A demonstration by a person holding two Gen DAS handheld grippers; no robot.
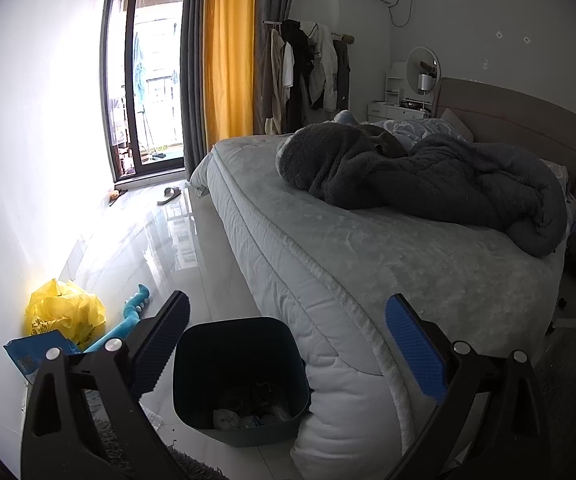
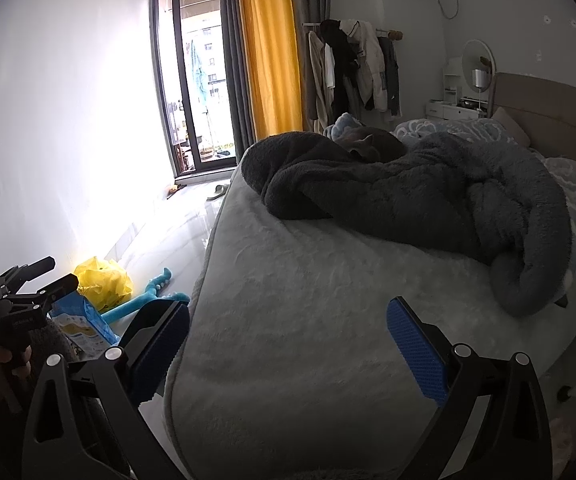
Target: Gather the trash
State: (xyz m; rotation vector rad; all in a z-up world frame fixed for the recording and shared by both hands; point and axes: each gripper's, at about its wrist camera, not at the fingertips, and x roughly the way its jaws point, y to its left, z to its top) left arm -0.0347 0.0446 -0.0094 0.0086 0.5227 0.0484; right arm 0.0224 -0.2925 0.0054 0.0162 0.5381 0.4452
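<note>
A dark bin (image 1: 240, 380) stands on the floor against the bed corner, with some trash at its bottom. My left gripper (image 1: 288, 344) is open and empty, just above and in front of the bin. A crumpled yellow plastic bag (image 1: 64, 312) lies by the left wall, with a blue printed packet (image 1: 36, 354) beside it. Both show in the right wrist view: the bag (image 2: 104, 280) and the packet (image 2: 82, 326). My right gripper (image 2: 288, 344) is open and empty over the bed's near corner. The left gripper's body (image 2: 16, 304) shows at the far left there.
A blue toy (image 1: 128, 320) lies on the glossy floor next to the bag. The bed (image 1: 368, 264) fills the right side, with a dark grey blanket (image 1: 428, 184) on it. A slipper (image 1: 168, 195) lies near the balcony door. A shaggy rug edge (image 1: 112, 444) is beneath the left gripper.
</note>
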